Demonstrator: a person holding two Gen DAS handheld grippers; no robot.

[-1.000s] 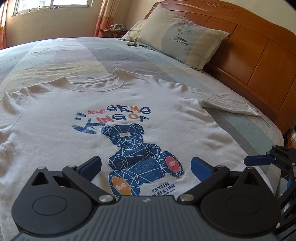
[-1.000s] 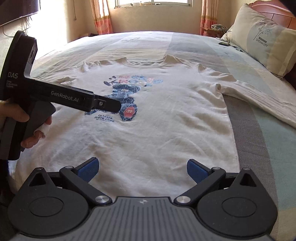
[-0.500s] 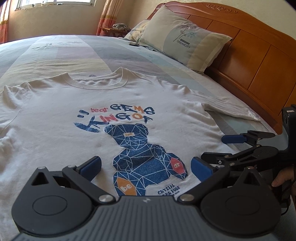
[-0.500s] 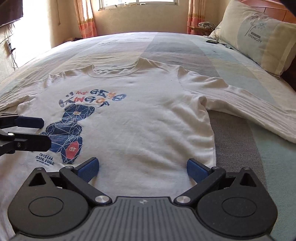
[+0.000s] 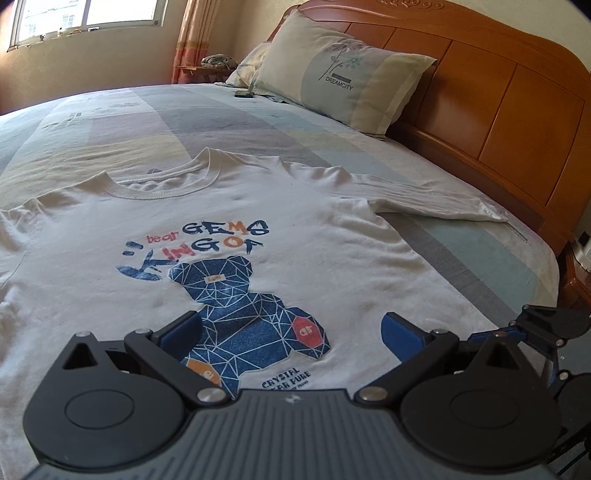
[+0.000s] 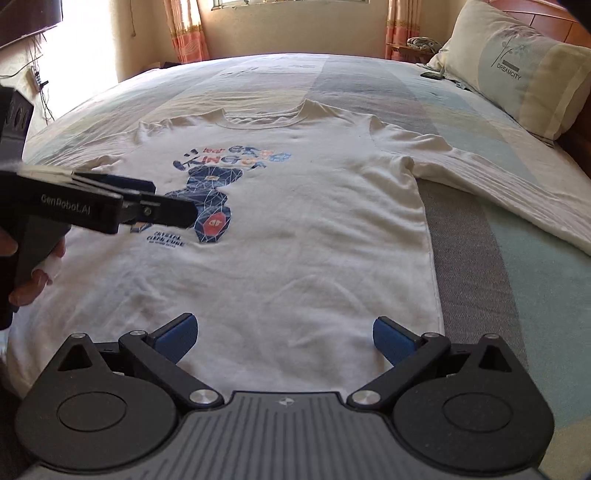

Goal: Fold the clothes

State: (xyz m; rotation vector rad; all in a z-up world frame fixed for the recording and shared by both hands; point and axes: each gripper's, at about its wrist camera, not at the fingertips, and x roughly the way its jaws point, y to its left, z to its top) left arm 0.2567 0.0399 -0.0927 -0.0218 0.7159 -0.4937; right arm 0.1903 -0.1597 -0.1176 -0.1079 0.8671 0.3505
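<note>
Hovering low over the white long-sleeved shirt [image 5: 332, 258] with the left gripper [image 5: 291, 332], jaws spread wide, blue pads [image 5: 183, 330] well apart and gripping nothing. Looking down past them onto the lower half of the blue bear print [image 5: 243, 317], now nearer and larger than half a second ago. Keeping the right gripper [image 6: 284, 332] just as wide, empty too, poised above the shirt's hem near its right bottom corner. Showing more of that corner and the grey stripe of the bed cover [image 6: 472, 266] beside it than before.

Leaving the shirt itself unchanged: lying flat and face up in the middle of the bed, collar toward the window [image 5: 85, 14], one sleeve [image 6: 498, 184] stretching out toward the pillow [image 5: 347, 70] and the wooden headboard [image 5: 498, 103].

Reaching further in from the left of the right wrist view than half a second ago, when only its tips showed at the edge; now crossing over the lower left of the print, with the hand [image 6: 33, 280] on its grip in sight again, as a second ago. Dropping lower at the right edge of the left wrist view, where half a second ago the other tool sat higher and further in; now only partly visible, with its holder's fingers out of sight.
</note>
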